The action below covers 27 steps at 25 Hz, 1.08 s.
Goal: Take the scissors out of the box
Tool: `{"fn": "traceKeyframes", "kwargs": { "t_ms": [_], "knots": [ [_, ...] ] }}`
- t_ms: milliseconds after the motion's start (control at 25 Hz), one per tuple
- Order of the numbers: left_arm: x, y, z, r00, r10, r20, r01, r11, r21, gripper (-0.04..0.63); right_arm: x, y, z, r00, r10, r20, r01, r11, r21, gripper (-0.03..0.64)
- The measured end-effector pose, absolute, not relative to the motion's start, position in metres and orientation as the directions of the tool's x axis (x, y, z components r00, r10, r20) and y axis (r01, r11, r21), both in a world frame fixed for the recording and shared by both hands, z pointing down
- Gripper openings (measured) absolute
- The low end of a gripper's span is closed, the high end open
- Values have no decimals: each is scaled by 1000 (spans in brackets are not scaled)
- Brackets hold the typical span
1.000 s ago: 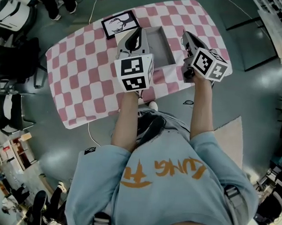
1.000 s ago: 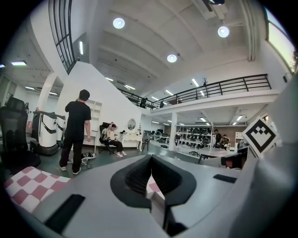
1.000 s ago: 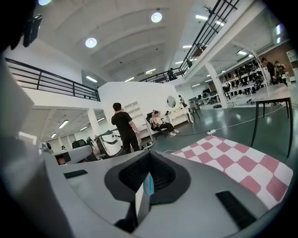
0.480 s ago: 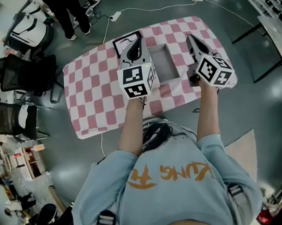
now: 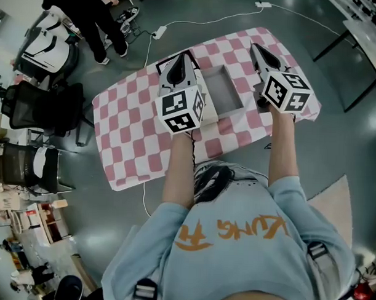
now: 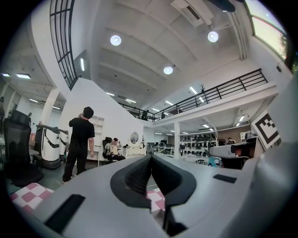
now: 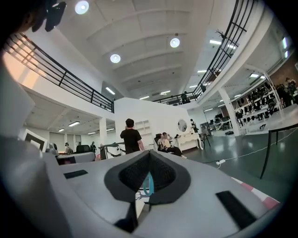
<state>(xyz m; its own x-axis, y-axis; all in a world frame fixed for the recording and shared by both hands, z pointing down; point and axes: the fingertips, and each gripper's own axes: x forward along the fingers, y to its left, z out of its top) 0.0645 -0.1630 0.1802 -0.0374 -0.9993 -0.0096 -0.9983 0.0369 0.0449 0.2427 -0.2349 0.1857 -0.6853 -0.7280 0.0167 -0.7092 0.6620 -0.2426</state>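
The box (image 5: 226, 91) sits open near the middle of the checked counter (image 5: 127, 132), with its plain grey floor showing. A black-framed card (image 5: 162, 65) lies just left of the box, at its far corner, partly under the left tool.

The left tool (image 6: 150, 160) hangs over the box's left rim and points away from the wearer. It is clenched: its ribbed pads meet in one line with nothing between them, and only pink and white checks show through the gap below.

The right tool (image 7: 149, 158) hangs to the right of the box, clear of it and roughly parallel to the other tool. It is clenched too, pad against pad.

The scissors (image 7: 147, 183) appear only in the right gripper view, as a teal handle loop seen through the gap under the closed pads, against a white patch. That puts them right of the box, under that tool, where the head view hides them. Whether the loop touches the pads cannot be told.

A person in black (image 6: 80, 139) stands on the floor beyond the box, well off the counter.
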Motion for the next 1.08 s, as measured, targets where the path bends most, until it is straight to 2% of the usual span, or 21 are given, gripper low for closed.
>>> {"fn": "traceKeyframes", "kwargs": {
  "t_ms": [1080],
  "knots": [
    [71, -163, 184, -35, -999, -7, -997, 35, 62, 20, 245, -238, 185, -702, -712, 18, -699, 683, -215, -5]
  ]
}}
